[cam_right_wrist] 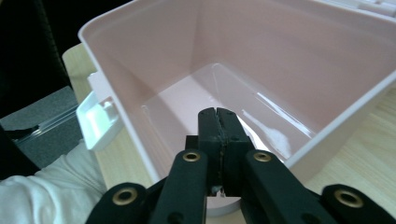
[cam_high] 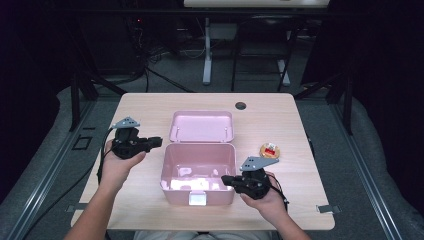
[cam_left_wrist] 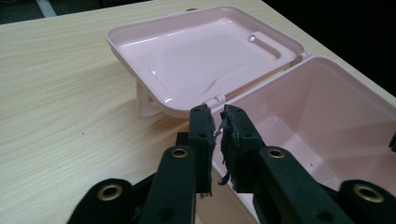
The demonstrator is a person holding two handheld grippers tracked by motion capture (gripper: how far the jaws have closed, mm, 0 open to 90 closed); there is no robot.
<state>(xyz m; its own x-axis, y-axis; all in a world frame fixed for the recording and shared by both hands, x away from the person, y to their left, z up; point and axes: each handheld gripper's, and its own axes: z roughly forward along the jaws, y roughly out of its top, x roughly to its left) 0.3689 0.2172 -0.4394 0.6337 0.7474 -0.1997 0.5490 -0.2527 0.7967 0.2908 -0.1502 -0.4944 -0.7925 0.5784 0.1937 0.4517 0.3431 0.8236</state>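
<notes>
Pale wood worktop point(cam_high: 150, 107), rectangular, with a dark round grommet hole point(cam_high: 241, 105) near the far edge. Centred on it, a pink plastic box point(cam_high: 172, 162), open and empty inside, white latch point(cam_high: 197, 198) on the near wall. Hinged pink lid point(cam_high: 201, 126) folded back on the far side, inner face up, propped off the worktop by its handle in the left gripper view. Left tongs point(cam_high: 159, 142) held in the left hand point(cam_high: 116, 167) just left of the box, level with the hinge, tips pointing right toward the far-left corner; jaws nearly together with a thin gap, nothing between them. Right tongs point(cam_high: 225, 180) held in the right hand point(cam_high: 270, 199) at the near-right side of the box, tips over the right rim and pointing into the cavity; jaws pressed together, empty. Small round item point(cam_high: 269, 150), tan with a red centre, lying on the worktop right of the box, apart from it.
</notes>
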